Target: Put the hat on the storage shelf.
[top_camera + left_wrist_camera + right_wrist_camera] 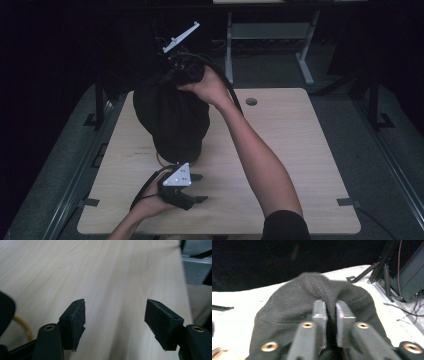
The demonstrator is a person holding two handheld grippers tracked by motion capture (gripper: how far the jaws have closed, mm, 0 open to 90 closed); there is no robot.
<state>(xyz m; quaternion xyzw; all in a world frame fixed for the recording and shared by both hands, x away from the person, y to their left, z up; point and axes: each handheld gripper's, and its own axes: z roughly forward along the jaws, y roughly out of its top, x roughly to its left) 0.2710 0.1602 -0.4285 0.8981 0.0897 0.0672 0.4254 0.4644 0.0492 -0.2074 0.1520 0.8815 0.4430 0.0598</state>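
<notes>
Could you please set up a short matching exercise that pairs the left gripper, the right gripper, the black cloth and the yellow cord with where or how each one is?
Things:
1. left gripper
2. right gripper
3. black cloth
4. yellow cord

States:
A. peeks out beside the cloth's near edge
B. jaws wide apart above bare table
C. heaped on the table, top bunched upward
D. jaws close together with a fold between them

Pairs: 1-B, 2-D, 3-C, 4-A
</notes>
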